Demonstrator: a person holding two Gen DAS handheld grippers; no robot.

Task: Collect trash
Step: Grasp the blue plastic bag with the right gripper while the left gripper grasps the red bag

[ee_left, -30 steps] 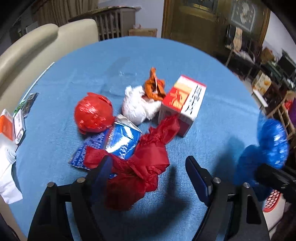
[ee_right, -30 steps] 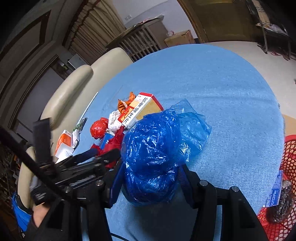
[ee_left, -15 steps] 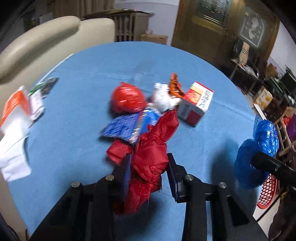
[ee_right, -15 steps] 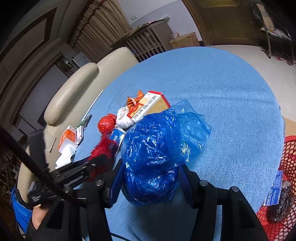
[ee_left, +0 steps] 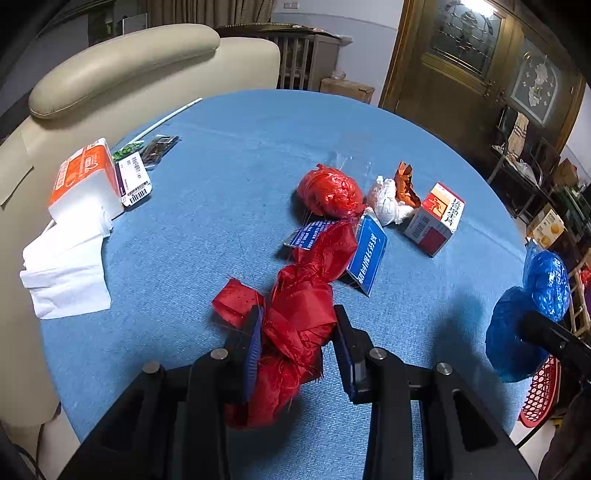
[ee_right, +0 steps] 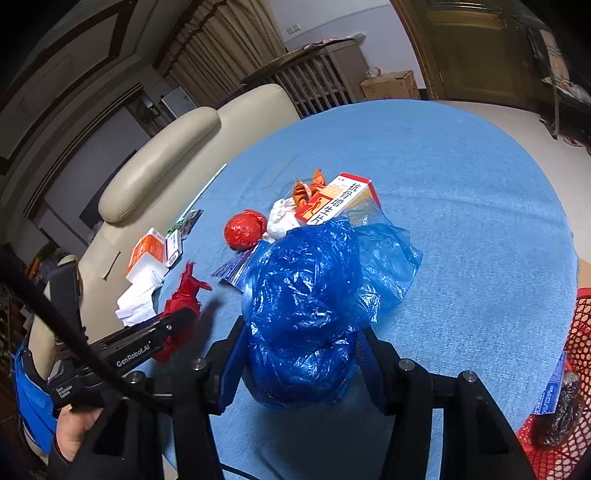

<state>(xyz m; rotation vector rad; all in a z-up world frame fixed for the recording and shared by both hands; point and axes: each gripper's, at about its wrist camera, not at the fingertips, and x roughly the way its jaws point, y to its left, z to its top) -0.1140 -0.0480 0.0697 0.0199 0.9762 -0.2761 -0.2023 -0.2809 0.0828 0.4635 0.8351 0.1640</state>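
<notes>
Blue tablecloth (ee_left: 229, 192) — left gripper (ee_left: 297, 332) clamping red bag (ee_left: 295, 317), right gripper (ee_right: 301, 354) clamping blue bag (ee_right: 306, 295).

The room is dim, but the blue table (ee_left: 229, 206) is evenly lit from above. A lamp glares in the door glass (ee_left: 467, 33) far right. Soft shadows fall near the trash. Both pictures are sharp; the fisheye bends the edges and darkens the corners.
</notes>
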